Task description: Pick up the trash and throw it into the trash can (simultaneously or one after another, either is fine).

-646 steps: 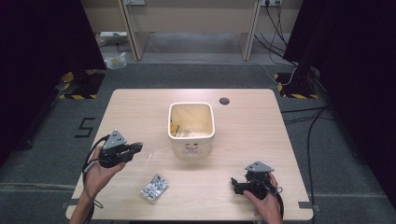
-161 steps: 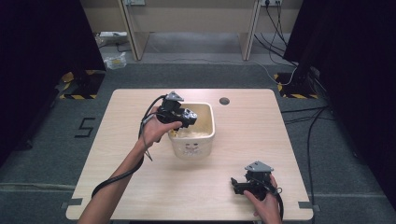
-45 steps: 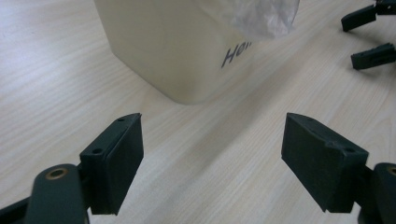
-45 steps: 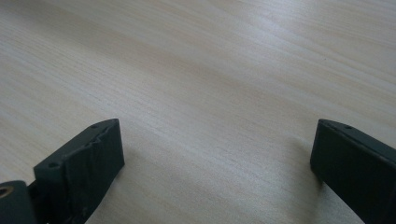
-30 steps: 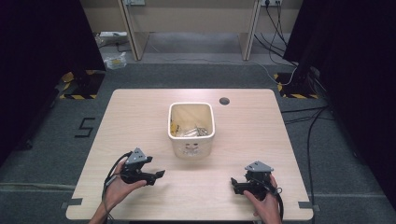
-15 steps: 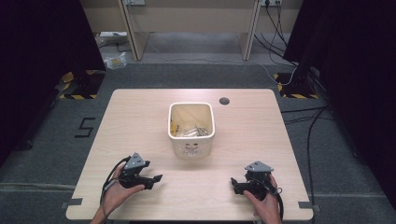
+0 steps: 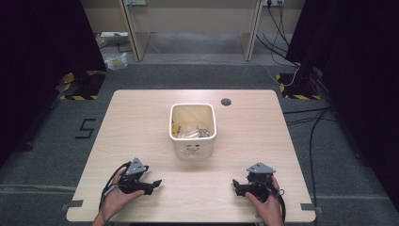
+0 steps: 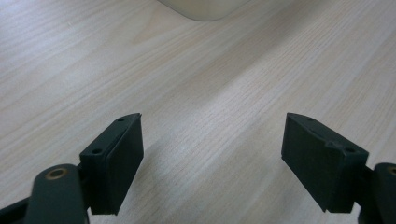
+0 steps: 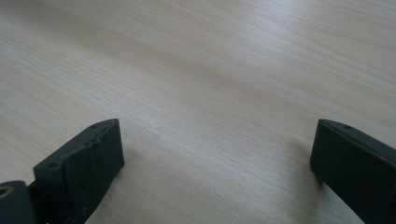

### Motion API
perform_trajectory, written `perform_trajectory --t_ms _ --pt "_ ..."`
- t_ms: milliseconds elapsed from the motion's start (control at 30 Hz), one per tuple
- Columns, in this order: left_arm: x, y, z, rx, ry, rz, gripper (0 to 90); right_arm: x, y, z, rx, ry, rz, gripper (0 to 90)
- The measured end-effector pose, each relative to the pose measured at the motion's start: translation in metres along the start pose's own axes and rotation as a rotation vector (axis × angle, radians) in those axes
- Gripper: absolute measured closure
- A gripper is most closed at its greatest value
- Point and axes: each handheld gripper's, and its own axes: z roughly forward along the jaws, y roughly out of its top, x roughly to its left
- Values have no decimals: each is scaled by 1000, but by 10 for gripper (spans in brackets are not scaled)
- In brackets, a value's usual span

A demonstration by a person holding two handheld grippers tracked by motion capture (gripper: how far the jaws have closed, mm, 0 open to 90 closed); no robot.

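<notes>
A cream plastic bin (image 7: 193,129) stands in the middle of the wooden table (image 7: 141,117); small packets lie inside it. My left gripper (image 7: 154,184) rests low over the table's front left, open, with bare wood between its jaws. In the left gripper view the left gripper (image 8: 210,158) faces the bin's lower edge (image 8: 201,8) a short way off. My right gripper (image 7: 235,185) sits at the front right, held by a hand, pointing left. In its own view the right gripper (image 9: 215,172) stands wide open over bare wood.
A dark round cable hole (image 7: 226,101) sits in the table near the far edge, right of the bin. Cables (image 7: 310,127) trail over the grey floor to the right. Desk legs (image 7: 131,42) stand beyond the far edge.
Long ago a silver packet lay at the front left; the left gripper carried it over the bin, then returned. In the last second the left gripper settled slightly lower and nearer. The right stayed still.
</notes>
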Motion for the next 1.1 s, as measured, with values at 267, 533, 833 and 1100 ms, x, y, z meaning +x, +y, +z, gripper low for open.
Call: perform_trajectory --t_ms 267,533,833,1100 --pt "0 -8 1 16 -4 -13 200 0 0 0 0 0 0 31" --pt "-6 -12 2 6 23 21 162 0 0 0 0 0 1 31" --pt "-8 -12 4 0 27 14 124 0 0 0 -1 -1 1 31" --pt "-8 -12 4 1 25 16 119 0 0 0 -1 -1 0 31"
